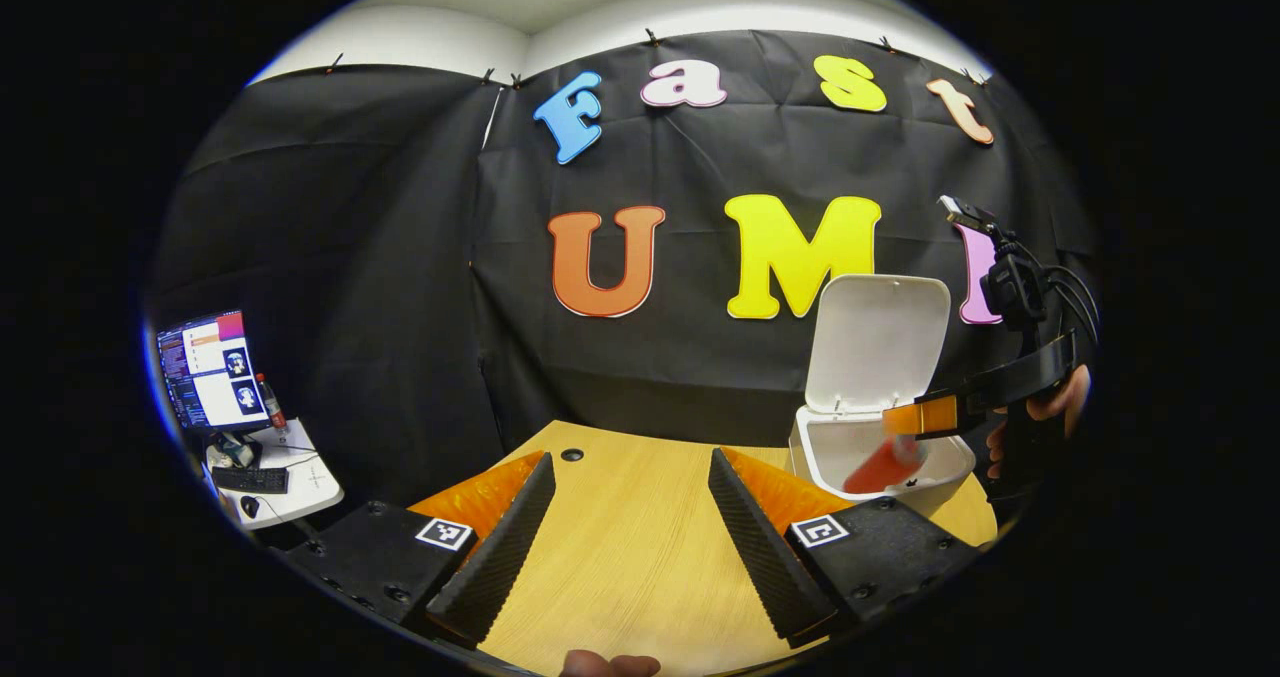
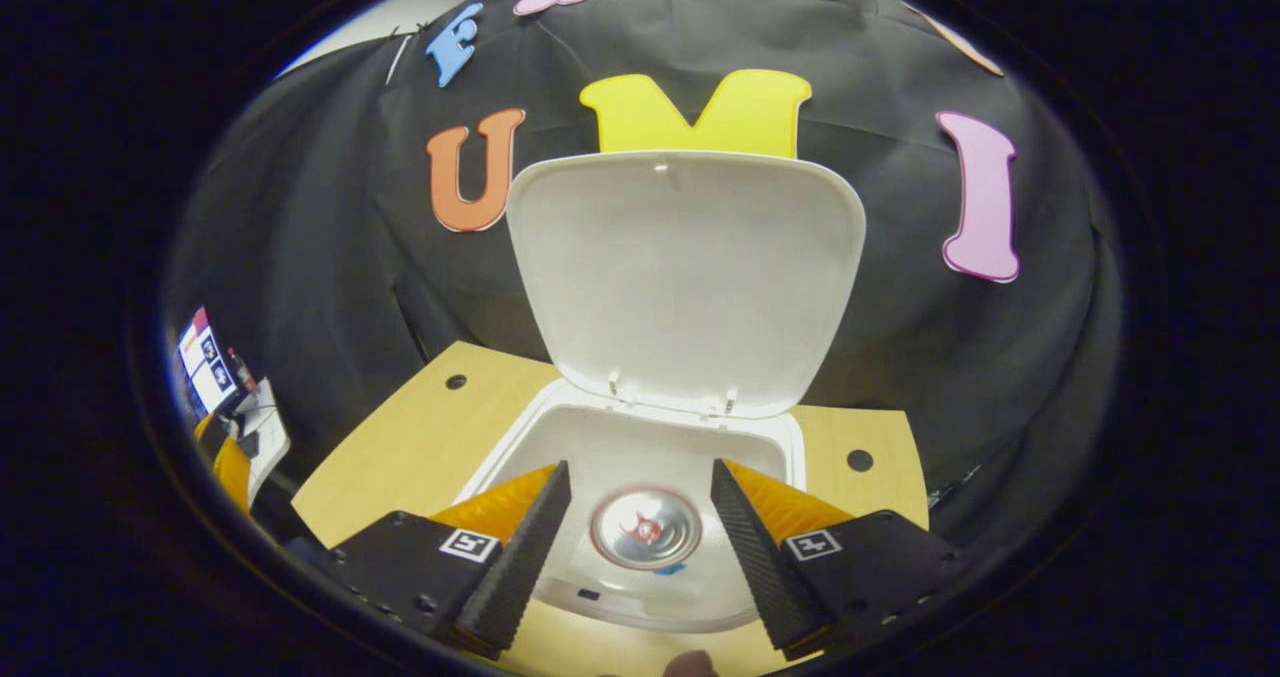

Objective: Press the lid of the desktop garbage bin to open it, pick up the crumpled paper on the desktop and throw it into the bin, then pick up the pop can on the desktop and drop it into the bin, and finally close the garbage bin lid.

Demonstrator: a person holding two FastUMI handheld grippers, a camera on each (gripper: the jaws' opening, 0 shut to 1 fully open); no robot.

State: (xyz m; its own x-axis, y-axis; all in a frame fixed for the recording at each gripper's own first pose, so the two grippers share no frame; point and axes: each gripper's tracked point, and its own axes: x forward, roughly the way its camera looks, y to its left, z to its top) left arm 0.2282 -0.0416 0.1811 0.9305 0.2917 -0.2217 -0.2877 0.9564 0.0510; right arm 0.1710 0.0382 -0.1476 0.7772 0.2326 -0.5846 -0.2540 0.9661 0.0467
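White plastic makes up the garbage bin (image 2: 640, 567), which stands on the pale wood counter (image 2: 400, 447) with its lid (image 2: 685, 277) swung upright on the two rear hinges, leaving the mouth clear for drops from above.

In the right gripper view, the right tool (image 2: 640, 547) hangs directly over that mouth with its fingers spread, and the pop can (image 2: 645, 529) sits between them but apart from both, seen end-on: a silvery round top with a red rim and pull tab, slightly blurred. The left gripper view shows the same can (image 1: 882, 465) as a red, tilted, smeared streak at the bin's opening, just below the fingers of the right tool (image 1: 905, 427), so I judge it is released and falling in. Holding the tool centred above the opening keeps the can from striking the rim.

The left tool (image 1: 632, 517) is also spread, empty, held low over bare counter at about 9 o'clock from the bin, well apart from it. The crumpled paper cannot be made out on the counter. Closing the lid looks like the step left.
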